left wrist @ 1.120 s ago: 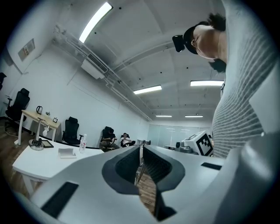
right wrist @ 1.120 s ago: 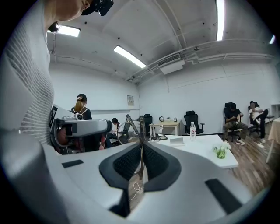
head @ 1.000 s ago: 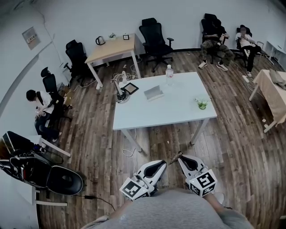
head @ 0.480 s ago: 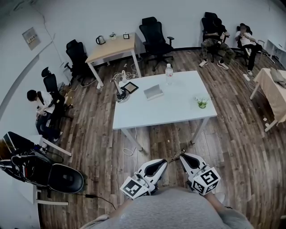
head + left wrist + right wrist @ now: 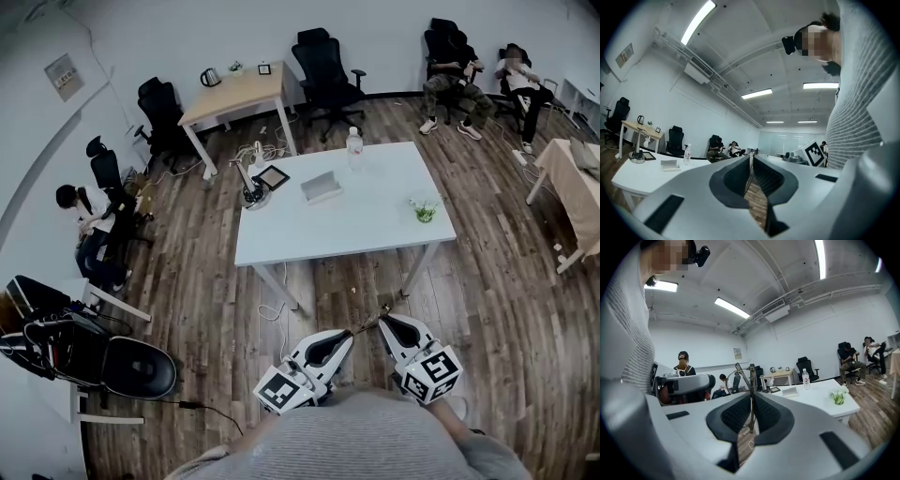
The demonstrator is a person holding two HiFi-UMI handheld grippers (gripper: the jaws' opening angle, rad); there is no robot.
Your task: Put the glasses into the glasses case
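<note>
The glasses case (image 5: 321, 187) lies open on the white table (image 5: 375, 230), far ahead of both grippers; it also shows small in the right gripper view (image 5: 790, 391) and the left gripper view (image 5: 669, 164). My right gripper (image 5: 385, 322) is held close to the body and is shut on the thin wire-framed glasses (image 5: 750, 376), which stick up from between its jaws (image 5: 751, 401). The glasses (image 5: 367, 324) reach across toward the left gripper (image 5: 345, 338). Its jaws are together (image 5: 751, 164); whether they pinch the frame is unclear.
On the table stand a water bottle (image 5: 354, 146), a small plant (image 5: 424, 212), a tablet (image 5: 274, 177) and a desk lamp (image 5: 251, 192). Wooden floor lies between me and the table. Office chairs, a wooden desk (image 5: 239, 98) and seated people ring the room.
Both grippers stay close to the body with the glasses between their tips; they shifted only slightly. The table has slid a little up in the head view.
</note>
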